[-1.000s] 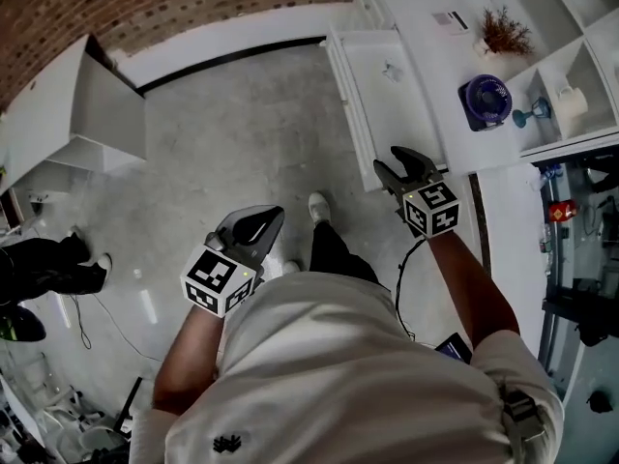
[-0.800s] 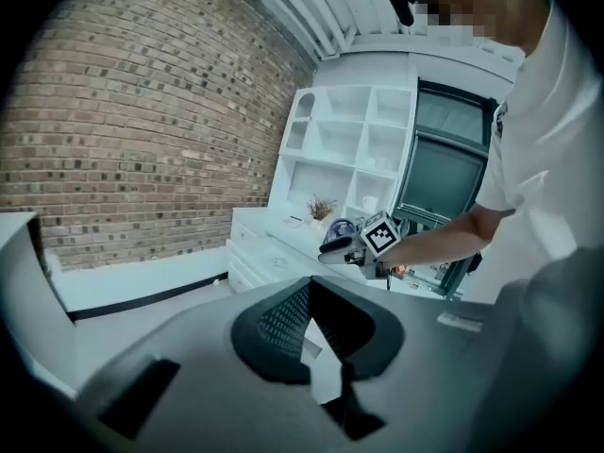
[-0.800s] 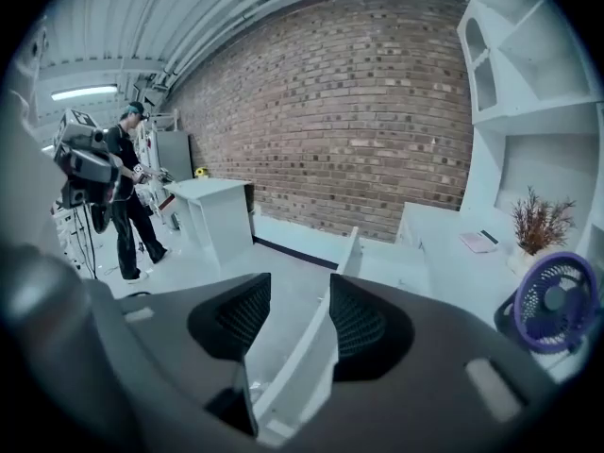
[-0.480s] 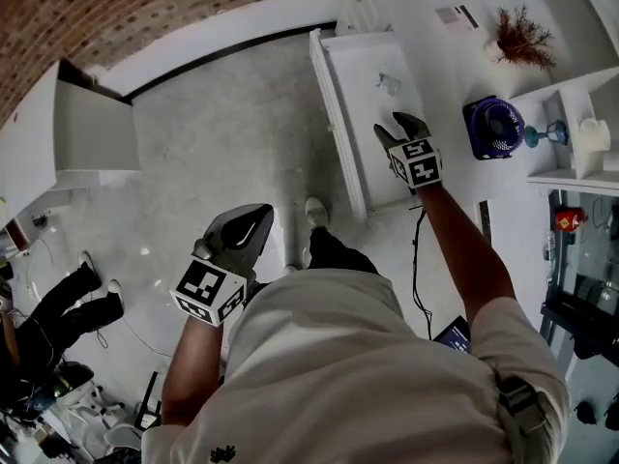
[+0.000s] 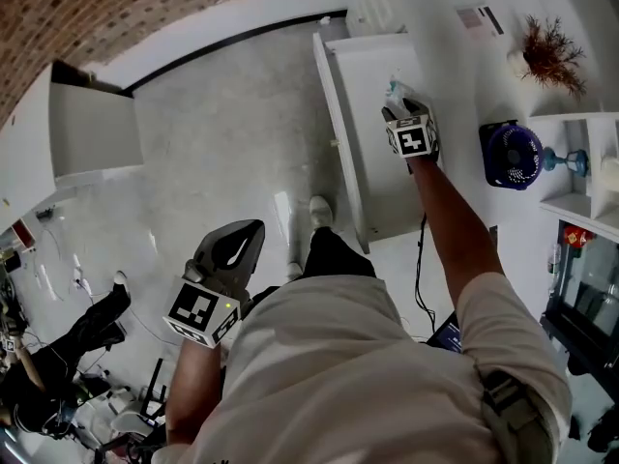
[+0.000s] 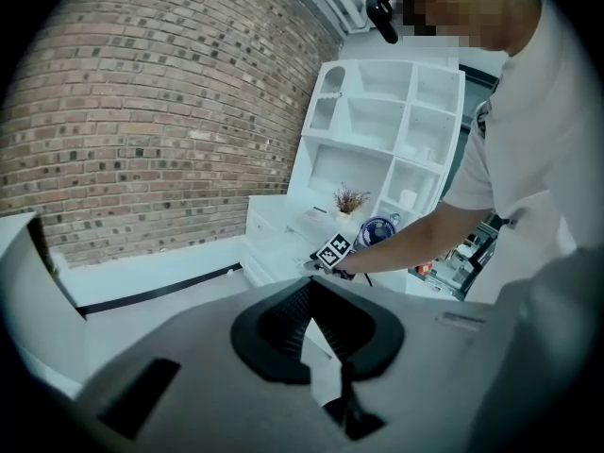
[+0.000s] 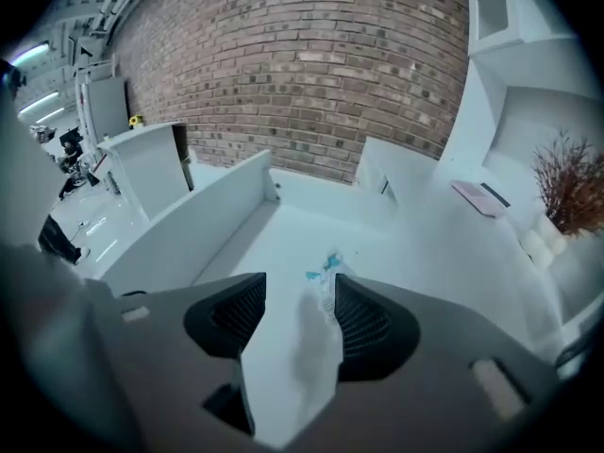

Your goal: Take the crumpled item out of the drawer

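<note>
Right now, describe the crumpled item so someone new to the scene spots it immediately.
Start at the long white counter; its drawer is pulled out over the floor. On the drawer's bare white bottom, toward the far end, lies a small crumpled wad. It is the only thing inside, pale with tiny blue marks.

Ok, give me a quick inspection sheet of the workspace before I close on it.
Surface: open white drawer, bottom otherwise bare.
Job's things: crumpled item, white with blue bits, lying in the drawer.
Clutter: blue fan, dried plant on cabinet top.
Grippers: right gripper over the item, fingers opening, item between them, not gripped; left gripper shut, empty, held low, away from the drawer.
Cables: black cable hanging under right arm.
Surroundings: brick wall, grey floor.
</note>
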A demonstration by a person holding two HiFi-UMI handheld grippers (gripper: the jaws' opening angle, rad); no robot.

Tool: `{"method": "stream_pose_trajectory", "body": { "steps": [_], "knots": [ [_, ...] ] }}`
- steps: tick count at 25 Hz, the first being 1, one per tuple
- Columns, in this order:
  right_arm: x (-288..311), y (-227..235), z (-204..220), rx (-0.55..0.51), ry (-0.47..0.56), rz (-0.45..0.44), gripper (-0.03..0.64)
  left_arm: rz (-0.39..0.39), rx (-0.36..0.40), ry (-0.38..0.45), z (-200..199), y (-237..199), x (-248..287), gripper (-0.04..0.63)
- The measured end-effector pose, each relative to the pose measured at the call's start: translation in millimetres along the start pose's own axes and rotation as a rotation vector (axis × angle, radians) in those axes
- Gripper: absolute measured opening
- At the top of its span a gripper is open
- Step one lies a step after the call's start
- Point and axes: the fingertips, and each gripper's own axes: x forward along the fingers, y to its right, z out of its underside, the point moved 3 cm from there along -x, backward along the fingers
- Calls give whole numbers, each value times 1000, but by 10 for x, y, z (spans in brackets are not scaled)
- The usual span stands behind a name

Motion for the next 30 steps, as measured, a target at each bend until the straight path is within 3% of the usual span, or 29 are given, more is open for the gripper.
{"method": "stream_pose_trajectory", "body": {
  "steps": [8, 14, 20, 30],
  "knots": [
    [446, 200, 111, -11, -107, 95, 221, -23, -39, -47, 64, -147, 109, 6],
    [547, 290, 173, 0, -142, 143, 154, -35, -48, -53, 92, -252, 107, 6],
    [495, 318, 162, 4, -136, 170, 78, -47, -52, -39, 113, -301, 57, 6],
    [127, 130, 24, -36, -86, 154, 64, -52, -43, 24, 176, -184, -212, 6]
  ]
}}
